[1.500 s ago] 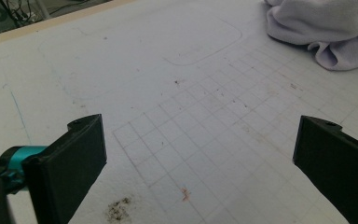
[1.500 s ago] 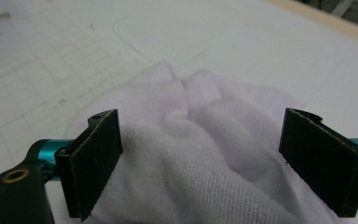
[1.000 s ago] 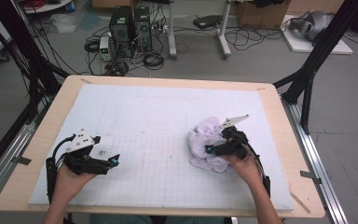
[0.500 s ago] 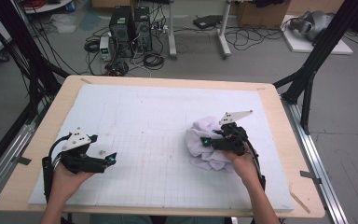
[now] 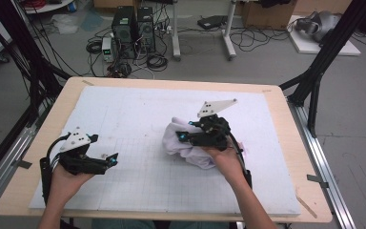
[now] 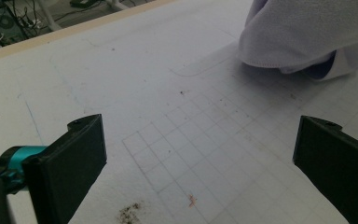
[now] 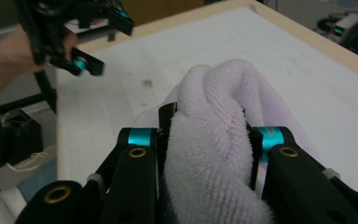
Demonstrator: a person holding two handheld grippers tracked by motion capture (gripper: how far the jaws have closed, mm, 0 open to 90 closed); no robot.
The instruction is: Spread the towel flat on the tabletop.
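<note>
The table carries a white gridded mat, and a crumpled lavender towel sits right of its middle. The right claw has just closed and pinches a thick fold of towel. The left claw hovers wide and empty near the left edge.

1. You work over a white gridded mat on a pale wooden table.
2. Beyond your table, two black computer towers stand on the floor amid tangled cables.
3. A brown stain marks your mat.

No legible text or labels anywhere.
</note>
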